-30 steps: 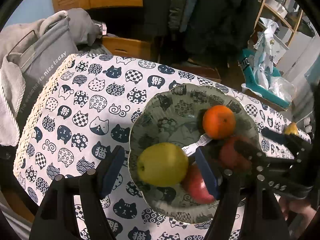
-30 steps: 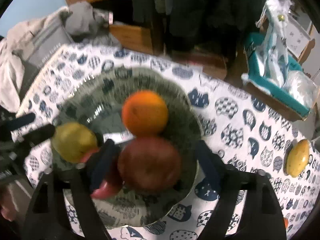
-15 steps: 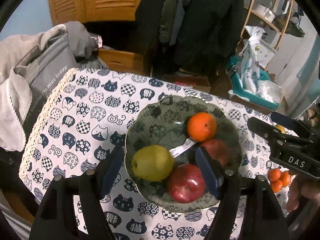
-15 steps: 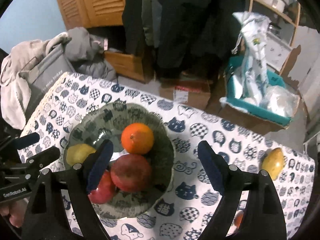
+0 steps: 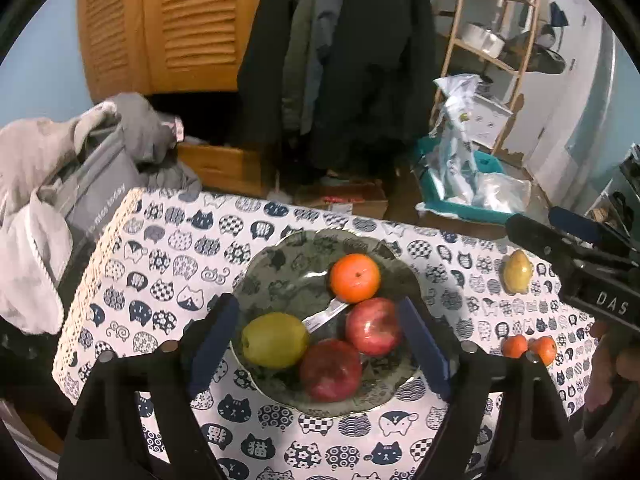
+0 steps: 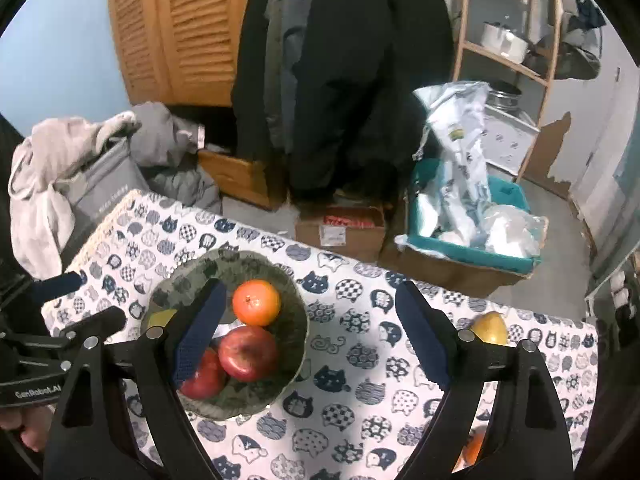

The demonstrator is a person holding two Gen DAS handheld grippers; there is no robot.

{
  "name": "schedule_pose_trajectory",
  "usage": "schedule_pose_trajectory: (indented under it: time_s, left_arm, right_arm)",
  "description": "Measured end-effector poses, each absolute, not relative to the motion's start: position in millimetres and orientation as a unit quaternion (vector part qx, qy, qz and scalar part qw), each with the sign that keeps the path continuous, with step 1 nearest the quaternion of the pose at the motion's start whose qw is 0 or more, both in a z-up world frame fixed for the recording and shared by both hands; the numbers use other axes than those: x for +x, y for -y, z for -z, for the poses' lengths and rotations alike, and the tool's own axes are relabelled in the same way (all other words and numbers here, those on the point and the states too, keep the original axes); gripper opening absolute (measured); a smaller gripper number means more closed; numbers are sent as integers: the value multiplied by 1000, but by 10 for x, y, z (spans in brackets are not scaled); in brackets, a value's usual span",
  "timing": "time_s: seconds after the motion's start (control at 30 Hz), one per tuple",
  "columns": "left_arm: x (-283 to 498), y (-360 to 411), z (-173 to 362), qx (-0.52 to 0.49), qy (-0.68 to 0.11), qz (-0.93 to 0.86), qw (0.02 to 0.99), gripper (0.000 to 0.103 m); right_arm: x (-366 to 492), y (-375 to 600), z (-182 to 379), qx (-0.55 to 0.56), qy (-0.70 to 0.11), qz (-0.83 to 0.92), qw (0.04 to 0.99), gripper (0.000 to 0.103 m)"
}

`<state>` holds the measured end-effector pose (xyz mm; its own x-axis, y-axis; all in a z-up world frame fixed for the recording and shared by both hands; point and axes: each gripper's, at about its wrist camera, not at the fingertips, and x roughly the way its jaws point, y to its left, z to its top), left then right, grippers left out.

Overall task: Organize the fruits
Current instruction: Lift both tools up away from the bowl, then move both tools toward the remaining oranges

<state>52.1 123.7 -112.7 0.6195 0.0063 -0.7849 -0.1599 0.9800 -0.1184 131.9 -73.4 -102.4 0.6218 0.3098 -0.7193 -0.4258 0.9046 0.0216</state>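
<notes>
A table under a cat-print cloth (image 5: pixel 168 280) stands before a louvred wooden cupboard (image 5: pixel 168 24) and hanging coats (image 5: pixel 352 60). On it, a green bowl (image 5: pixel 280 268) holds an orange (image 5: pixel 355 278), two red apples (image 5: pixel 373 326) and a pear (image 5: pixel 274 340). A second pear (image 5: pixel 517 271) and two small oranges (image 5: pixel 529 346) lie right. The left gripper (image 5: pixel 320 340), opening, and the right gripper (image 6: pixel 308 332), spread wide, hold nothing.

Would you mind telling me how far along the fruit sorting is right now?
Done: an orange, two apples and a pear sit in the bowl. In hand: nothing; both tongs are empty. Left: a second pear and two small oranges on the cloth.
</notes>
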Motion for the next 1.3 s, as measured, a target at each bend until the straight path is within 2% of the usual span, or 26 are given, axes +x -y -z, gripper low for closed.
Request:
schedule_pose_trajectory:
  time_s: [0.53, 0.7, 0.87, 1.3]
  left_arm:
    - [335, -822, 627, -60, -385, -17, 921, 86]
    - [276, -727, 452, -55, -363, -14, 930, 89]
    - [245, -608, 327, -48, -344, -8, 938, 93]
    - [314, -131, 295, -16, -343, 27, 939, 94]
  right_arm:
    - [882, 1301, 466, -79, -322, -190, 924, 87]
    - [797, 1478, 353, -69, -309, -187, 930, 87]
    - [704, 1666, 290, -64, -300, -181, 934, 87]
    - [587, 2179, 329, -53, -302, -140, 941, 87]
